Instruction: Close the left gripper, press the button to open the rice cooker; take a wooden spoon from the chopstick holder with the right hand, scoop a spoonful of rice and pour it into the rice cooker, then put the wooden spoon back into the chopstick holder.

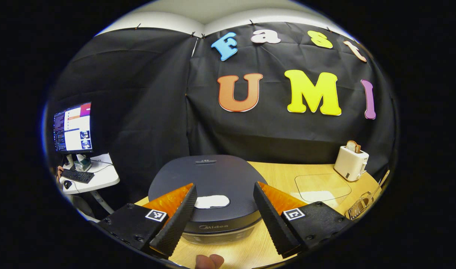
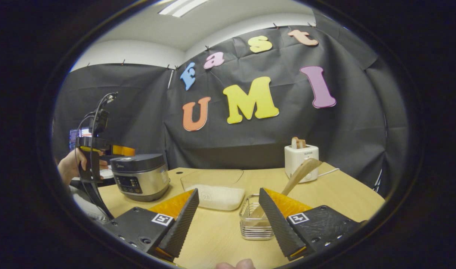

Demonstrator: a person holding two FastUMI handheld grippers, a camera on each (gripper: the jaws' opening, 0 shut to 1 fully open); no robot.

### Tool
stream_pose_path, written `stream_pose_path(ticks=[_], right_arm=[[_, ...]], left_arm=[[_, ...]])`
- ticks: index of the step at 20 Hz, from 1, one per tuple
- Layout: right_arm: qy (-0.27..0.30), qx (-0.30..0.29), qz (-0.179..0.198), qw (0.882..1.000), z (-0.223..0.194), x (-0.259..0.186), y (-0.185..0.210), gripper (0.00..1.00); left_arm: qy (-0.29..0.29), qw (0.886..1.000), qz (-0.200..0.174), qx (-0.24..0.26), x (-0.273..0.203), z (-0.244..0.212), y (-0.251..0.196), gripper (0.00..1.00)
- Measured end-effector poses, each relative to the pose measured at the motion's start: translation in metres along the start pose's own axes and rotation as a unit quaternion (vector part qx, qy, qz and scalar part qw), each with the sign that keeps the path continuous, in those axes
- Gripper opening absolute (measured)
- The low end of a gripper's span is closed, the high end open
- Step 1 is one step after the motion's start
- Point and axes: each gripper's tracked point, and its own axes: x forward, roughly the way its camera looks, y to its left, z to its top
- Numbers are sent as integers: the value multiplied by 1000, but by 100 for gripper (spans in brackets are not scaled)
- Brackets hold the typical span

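Observation:
A dark rice cooker (image 1: 209,186) with its lid down stands right in front of my left gripper (image 1: 224,200). A white button (image 1: 211,201) on the lid lies between the open fingers, which hover just above it. In the right gripper view the same cooker (image 2: 140,175) stands at the left, with a hand holding the left gripper (image 2: 89,157) over it. My right gripper (image 2: 228,209) is open and holds nothing. Its right finger is close beside the wire chopstick holder (image 2: 254,220), from which a wooden spoon (image 2: 298,173) leans out. A clear container of rice (image 2: 216,188) sits behind.
A white toaster (image 2: 301,157) with bread in it stands at the back of the wooden table (image 2: 220,239). A side desk with a monitor (image 1: 74,127) and keyboard is at the far left. The table's front edge runs under both grippers.

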Motion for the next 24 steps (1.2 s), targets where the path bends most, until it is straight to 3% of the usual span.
stream_pose_path(ticks=[3, 4, 5, 6, 7, 8, 9, 12, 13, 15, 16, 18, 21, 22, 24], right_arm=[[-15, -10, -12, 1000, 16, -3, -2, 91], [-21, -12, -18, 1000, 22, -5, -3, 95], [-27, -12, -24, 999, 26, -6, -5, 91], [-30, -13, -28, 999, 29, -8, -6, 95], [-37, -15, -37, 999, 35, -10, -8, 91], [-38, -16, -40, 998, 36, -10, -8, 95], [-39, -16, -42, 998, 38, -11, -6, 91], [-49, -23, -52, 997, 47, -16, -3, 91], [-53, -24, -58, 997, 50, -18, -3, 95], [-59, -22, -67, 996, 54, -22, -4, 95], [-61, -21, -73, 995, 56, -24, -5, 91], [-68, -18, -84, 994, 63, -29, -7, 95], [-76, -30, -95, 992, 71, -38, -7, 95], [-79, -35, -97, 992, 73, -41, -6, 91], [-82, -44, -105, 990, 76, -46, -4, 95]], left_arm=[[-34, 999, -7, 5, -13, 33, -10, 97], [-46, 999, -5, 9, -21, 42, -13, 97], [-58, 998, -14, 8, -28, 49, -22, 97], [-67, 997, -25, 6, -34, 53, -32, 97], [-85, 996, -40, 7, -47, 60, -48, 97], [-93, 995, -47, 10, -52, 59, -53, 97], [-98, 994, -53, 13, -58, 58, -59, 97], [-106, 991, -74, 23, -76, 46, -87, 97], [-105, 991, -83, 27, -81, 41, -96, 97], [-105, 989, -97, 38, -88, 35, -110, 97], [-109, 988, -103, 40, -93, 32, -117, 96], [-122, 986, -104, 45, -106, 27, -123, 97], [-126, 985, -110, 29, -117, 15, -130, 97], [-125, 986, -112, 25, -119, 11, -130, 97], [-116, 986, -116, 28, -122, 3, -132, 97]])
